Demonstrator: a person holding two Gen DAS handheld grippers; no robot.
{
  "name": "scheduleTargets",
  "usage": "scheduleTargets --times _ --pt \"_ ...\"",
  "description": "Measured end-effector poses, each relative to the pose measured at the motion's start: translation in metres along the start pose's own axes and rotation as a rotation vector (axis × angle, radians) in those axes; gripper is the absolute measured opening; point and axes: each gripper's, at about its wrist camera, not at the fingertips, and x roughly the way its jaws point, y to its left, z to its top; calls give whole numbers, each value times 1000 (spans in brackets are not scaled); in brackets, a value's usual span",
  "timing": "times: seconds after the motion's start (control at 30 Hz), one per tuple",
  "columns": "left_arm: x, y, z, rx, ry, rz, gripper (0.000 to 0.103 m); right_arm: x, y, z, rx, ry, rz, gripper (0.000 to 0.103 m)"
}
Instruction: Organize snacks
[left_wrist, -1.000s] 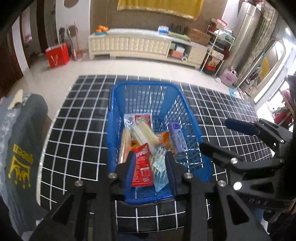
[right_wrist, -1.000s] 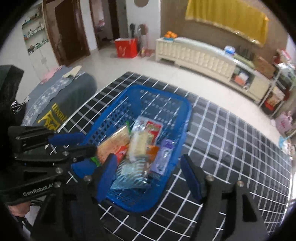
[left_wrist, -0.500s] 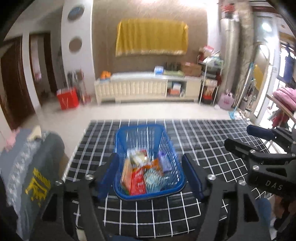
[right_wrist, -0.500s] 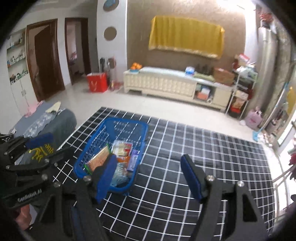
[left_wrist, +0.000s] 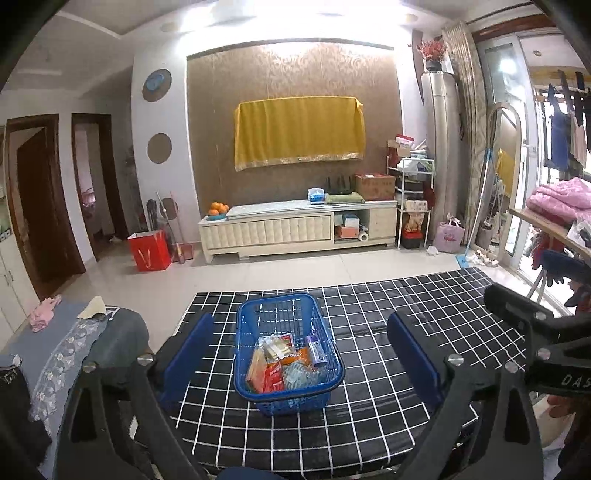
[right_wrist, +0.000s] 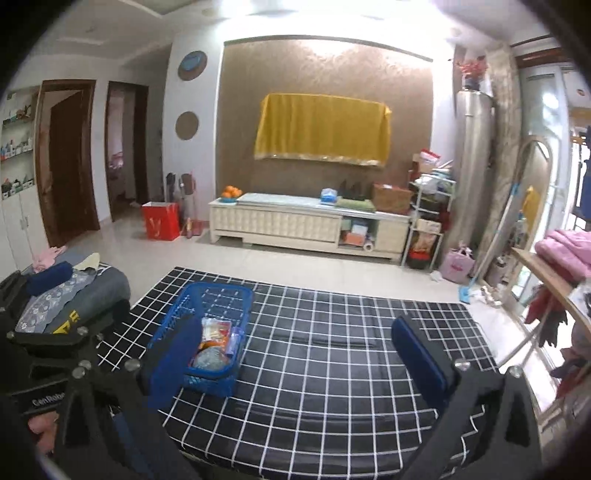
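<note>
Both tools, left tool and right tool, have backed away from the blue basket, jaws opening on nothing; snacks sit inside on the checkered tabletop, suggesting completion.

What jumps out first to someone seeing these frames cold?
The blue basket of snack packets, alone on the black grid-patterned table, near its left side. Behind it, a yellow cloth hangs on the brown wall. Both grippers' blue fingers stand wide in the foreground, opening, nothing between them.
</note>
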Motion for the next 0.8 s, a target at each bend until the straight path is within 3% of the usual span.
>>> scheduleTargets --times 0.17,0.8 --pt "-22 4 -2 -52 -27 -23 94 -20 -6 -4 25 -19 16 103" --pt "-42 -7 -14 -21 -18 -22 94 -40 -6 -16 38 -28 38 103"
